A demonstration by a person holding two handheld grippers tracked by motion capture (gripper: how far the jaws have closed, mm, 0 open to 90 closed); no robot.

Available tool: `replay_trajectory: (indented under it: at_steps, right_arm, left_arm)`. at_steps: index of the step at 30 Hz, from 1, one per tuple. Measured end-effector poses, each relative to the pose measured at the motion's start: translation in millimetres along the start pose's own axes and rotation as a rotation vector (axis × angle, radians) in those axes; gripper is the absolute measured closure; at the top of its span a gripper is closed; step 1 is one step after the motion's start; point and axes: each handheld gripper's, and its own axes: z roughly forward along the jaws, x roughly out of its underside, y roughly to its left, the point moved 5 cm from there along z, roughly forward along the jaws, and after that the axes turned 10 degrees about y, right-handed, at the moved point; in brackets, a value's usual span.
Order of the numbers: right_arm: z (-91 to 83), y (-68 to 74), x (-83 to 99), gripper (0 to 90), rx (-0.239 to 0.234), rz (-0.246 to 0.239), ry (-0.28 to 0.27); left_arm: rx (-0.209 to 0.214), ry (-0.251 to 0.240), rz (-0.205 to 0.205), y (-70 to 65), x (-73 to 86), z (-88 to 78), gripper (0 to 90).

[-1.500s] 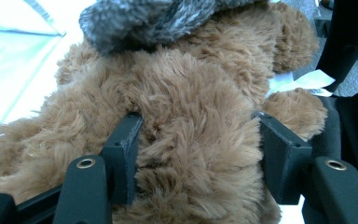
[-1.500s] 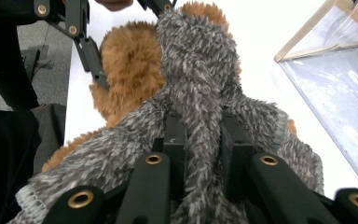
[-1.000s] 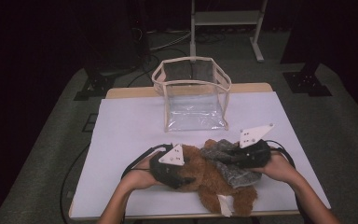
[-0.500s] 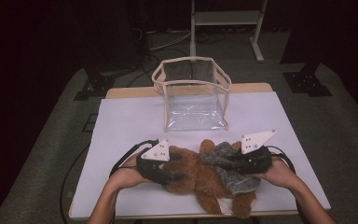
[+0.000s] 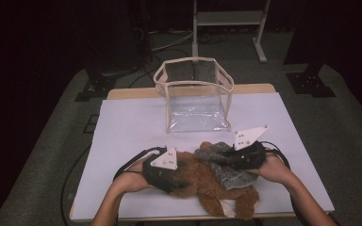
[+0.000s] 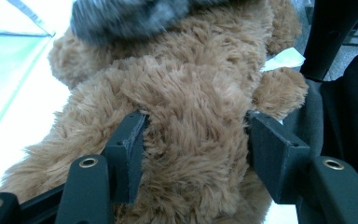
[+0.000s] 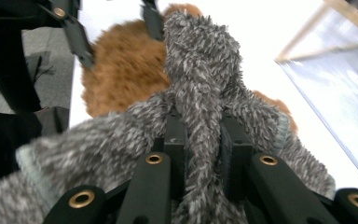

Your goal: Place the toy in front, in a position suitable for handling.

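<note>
Largest first: one white table (image 5: 122, 122), bare except at its near edge. Toward the far edge, one clear box-shaped bag with beige trim (image 5: 169, 84), standing open and empty.

At the near edge, between the two hands, one brown teddy bear (image 5: 202, 188) lying flat, well apart from the bag. Over its upper half, one fuzzy grey knit garment (image 5: 228, 173), partly on, bunched rather than pulled smooth.

Two grippers, one per hand. Left gripper (image 5: 180, 181) at the bear's left-hand flank: jaws partway closed with a thick fold of brown fur between them, pads pressing into the pile on both sides in the left gripper view (image 6: 196, 130). Have just been closing further, so a looser hold a second ago now reads as a firm pinch on the bear. Right gripper (image 5: 220, 157) nearly shut on a narrow ridge of the grey knit, clamped tight in the right gripper view (image 7: 204, 135), same as a second ago.

Meaning for the work, as a judgement: bear now anchored by the left, garment held by the right, so ready for drawing the knit along the body. Dressing or undressing: cannot tell.
</note>
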Motion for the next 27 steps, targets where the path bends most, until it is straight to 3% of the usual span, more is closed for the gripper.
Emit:
replay_trajectory:
  at_steps: [5, 8, 11, 18, 22, 27]
  right_arm:
    - [-19.0, -12.2, 26.0, 75.4, 0.036, 0.080, 0.006]
    - [-26.1, -15.3, 32.9, 75.3, 0.055, 0.097, 0.012]
    - [-24.5, -13.8, 27.6, 75.3, 0.055, 0.082, 0.010]
    - [-1.0, -7.6, -0.7, 75.2, 0.007, 0.020, 0.009]
    - [1.6, -3.4, 4.8, 75.3, -0.024, 0.046, 0.003]
    - [-4.6, 1.7, 11.5, 75.3, -0.019, 0.043, -0.012]
  left_arm:
    - [0.000, -0.009, 0.000, 0.0, 0.9, -0.3, 39.7]
    - [-0.002, -0.011, 0.001, 0.1, 0.5, -0.3, 39.6]
    - [0.000, -0.011, 0.000, -0.5, 0.2, 0.1, 39.6]
    - [-0.012, -0.003, 0.015, 0.6, 0.1, -3.2, 39.1]
    - [-0.043, -0.033, 0.003, 9.7, -5.2, -14.4, 37.3]
    - [-0.017, 0.004, -0.003, 13.1, -4.9, -8.6, 39.2]
